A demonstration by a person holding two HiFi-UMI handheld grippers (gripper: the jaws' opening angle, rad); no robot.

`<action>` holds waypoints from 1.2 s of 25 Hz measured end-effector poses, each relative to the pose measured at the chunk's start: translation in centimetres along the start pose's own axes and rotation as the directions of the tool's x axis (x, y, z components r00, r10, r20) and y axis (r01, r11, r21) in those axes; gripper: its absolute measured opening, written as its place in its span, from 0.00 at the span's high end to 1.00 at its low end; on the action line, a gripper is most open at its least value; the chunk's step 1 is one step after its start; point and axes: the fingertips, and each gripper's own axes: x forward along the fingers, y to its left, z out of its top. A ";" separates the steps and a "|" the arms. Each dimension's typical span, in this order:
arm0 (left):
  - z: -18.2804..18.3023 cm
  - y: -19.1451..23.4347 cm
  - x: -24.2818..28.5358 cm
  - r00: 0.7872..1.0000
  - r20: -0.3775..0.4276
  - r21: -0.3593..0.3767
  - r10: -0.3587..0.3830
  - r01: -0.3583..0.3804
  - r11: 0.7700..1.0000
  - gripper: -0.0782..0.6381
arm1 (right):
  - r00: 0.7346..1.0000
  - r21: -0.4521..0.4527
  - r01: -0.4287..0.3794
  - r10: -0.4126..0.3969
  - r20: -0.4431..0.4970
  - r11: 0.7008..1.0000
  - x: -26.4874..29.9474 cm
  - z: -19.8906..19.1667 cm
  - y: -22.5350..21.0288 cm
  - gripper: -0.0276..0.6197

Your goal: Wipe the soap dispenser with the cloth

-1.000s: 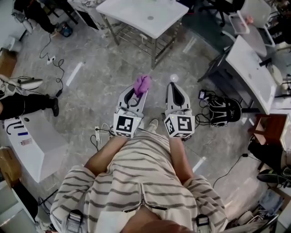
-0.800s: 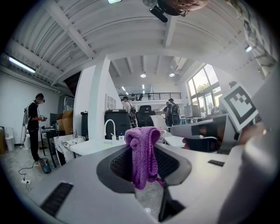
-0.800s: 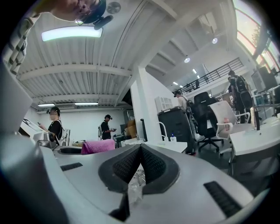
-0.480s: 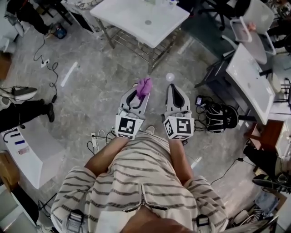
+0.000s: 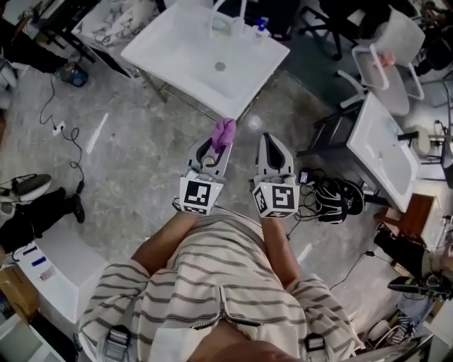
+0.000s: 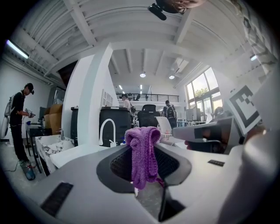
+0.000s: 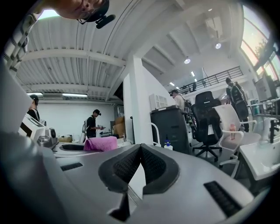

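Observation:
My left gripper is shut on a purple cloth, which bunches over the fingertips and hangs between the pads. Beside it, my right gripper is shut with nothing in it, its pads meeting at the tips. Both point level toward a white sink just ahead. On the sink's far rim, next to the faucet, stands the soap dispenser, a small white bottle with a blue top. Neither gripper touches the sink or the dispenser.
A second white sink table and a white chair stand at the right. A black bag and cables lie on the floor by my right side. A white cabinet is at the left. A person stands far left.
Both grippers have travelled forward together toward the sink, which now sits much closer in the head view. The cloth stays gripped in the left gripper; the right stays shut.

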 end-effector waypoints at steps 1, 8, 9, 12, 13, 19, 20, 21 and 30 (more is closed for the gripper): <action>0.3 1.2 1.3 1.000 -0.004 0.000 -0.013 0.013 1.000 0.73 | 1.000 0.000 0.012 -0.012 0.003 1.000 1.7 0.6 -0.2 0.94; 2.5 7.9 9.2 0.996 0.003 0.018 -0.091 0.091 0.996 0.73 | 0.998 0.008 0.067 -0.067 0.005 0.998 11.4 2.5 -1.6 0.94; 2.6 8.4 10.2 0.994 0.004 0.022 -0.106 0.106 0.994 0.73 | 0.997 0.009 0.076 -0.076 0.006 0.997 12.5 2.6 -2.0 0.94; 3.2 10.1 12.9 0.989 0.009 0.025 -0.148 0.148 0.989 0.73 | 0.994 0.002 0.107 -0.107 0.011 0.994 15.4 3.4 -2.9 0.94; 3.4 10.7 13.6 0.987 0.011 0.024 -0.157 0.157 0.987 0.73 | 0.993 0.000 0.116 -0.116 0.013 0.993 16.2 3.7 -3.1 0.94; 3.3 12.4 17.4 0.984 0.000 0.003 -0.179 0.179 0.984 0.73 | 0.991 -0.003 0.136 -0.136 0.012 0.991 19.7 4.2 -4.8 0.94; 3.2 12.5 18.1 0.983 -0.003 0.001 -0.182 0.182 0.983 0.73 | 0.990 -0.001 0.138 -0.138 0.010 0.990 20.2 4.2 -5.4 0.94; 3.1 12.5 18.8 0.983 -0.006 -0.001 -0.183 0.183 0.983 0.73 | 0.990 0.001 0.139 -0.139 0.009 0.990 20.7 4.1 -5.9 0.94; 2.2 13.4 24.4 0.990 -0.052 -0.006 -0.134 0.134 0.991 0.73 | 0.996 0.022 0.083 -0.083 -0.022 0.996 25.8 3.1 -10.5 0.95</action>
